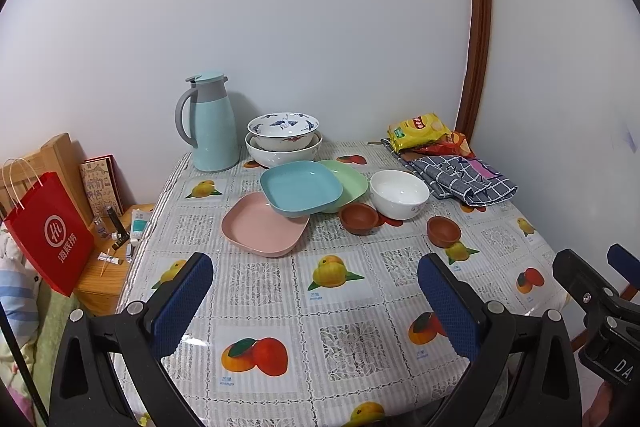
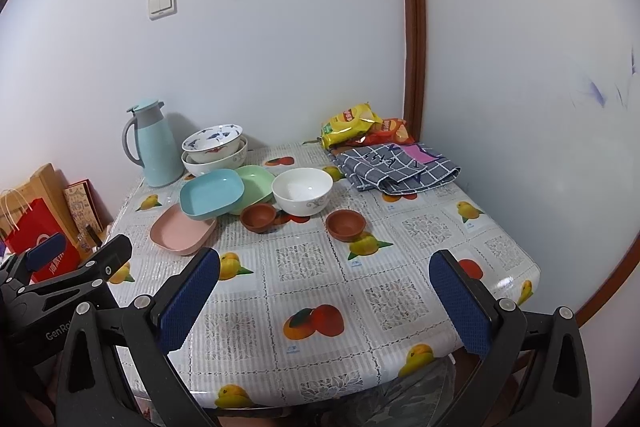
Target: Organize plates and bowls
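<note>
Both tongs wide apart, empty, over the near table edge; dishes sit well ahead at the far middle.

Left gripper point(image 1: 316, 289) and right gripper point(image 2: 325, 285) have bases cut off by the frame bottom. Left to right on the table point(image 1: 360, 347): teal jug point(image 1: 210, 125), two nested bowls point(image 1: 283, 139) with the lower mostly hidden, pink plate point(image 1: 256, 229) partly under the blue plate point(image 1: 300, 189), which covers most of the green plate point(image 1: 352, 181), brown cup point(image 1: 359, 218), white bowl point(image 1: 399, 193), second brown cup point(image 1: 443, 230). Checked cloth point(image 1: 464, 179) hides part of the snack bags point(image 1: 424, 133); their print is unreadable. All dishes lie apart from both tongs, nothing between the fingers.
</note>
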A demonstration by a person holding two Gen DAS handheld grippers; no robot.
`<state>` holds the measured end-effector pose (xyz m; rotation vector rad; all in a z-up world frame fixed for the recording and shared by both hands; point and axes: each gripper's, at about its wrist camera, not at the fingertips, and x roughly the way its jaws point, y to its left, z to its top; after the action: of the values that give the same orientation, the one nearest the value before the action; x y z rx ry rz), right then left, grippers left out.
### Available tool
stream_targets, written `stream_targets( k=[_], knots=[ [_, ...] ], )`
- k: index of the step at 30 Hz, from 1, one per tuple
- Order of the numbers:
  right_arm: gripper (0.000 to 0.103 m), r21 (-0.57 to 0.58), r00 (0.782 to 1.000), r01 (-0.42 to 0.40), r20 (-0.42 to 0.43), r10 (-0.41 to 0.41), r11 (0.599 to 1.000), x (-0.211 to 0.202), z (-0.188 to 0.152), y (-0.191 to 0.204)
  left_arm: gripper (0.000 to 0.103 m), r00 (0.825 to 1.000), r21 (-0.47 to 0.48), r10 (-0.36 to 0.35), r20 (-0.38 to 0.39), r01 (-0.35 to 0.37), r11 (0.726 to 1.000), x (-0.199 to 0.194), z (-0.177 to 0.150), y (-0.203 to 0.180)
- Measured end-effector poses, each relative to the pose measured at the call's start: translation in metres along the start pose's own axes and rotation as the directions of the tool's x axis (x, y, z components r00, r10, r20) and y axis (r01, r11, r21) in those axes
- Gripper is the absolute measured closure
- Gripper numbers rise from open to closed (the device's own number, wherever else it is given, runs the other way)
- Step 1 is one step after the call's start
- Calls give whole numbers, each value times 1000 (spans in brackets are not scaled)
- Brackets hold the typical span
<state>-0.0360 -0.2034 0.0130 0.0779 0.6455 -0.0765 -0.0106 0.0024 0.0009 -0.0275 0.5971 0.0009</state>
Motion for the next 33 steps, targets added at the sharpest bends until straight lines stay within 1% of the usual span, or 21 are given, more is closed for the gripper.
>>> stream_targets(
  k=[33],
  knots=[
    [0,1,1000,-9,14,9,1000,-6,0,2,0,1000,1,4,4,-4,1000,-3,1,4]
  ],
)
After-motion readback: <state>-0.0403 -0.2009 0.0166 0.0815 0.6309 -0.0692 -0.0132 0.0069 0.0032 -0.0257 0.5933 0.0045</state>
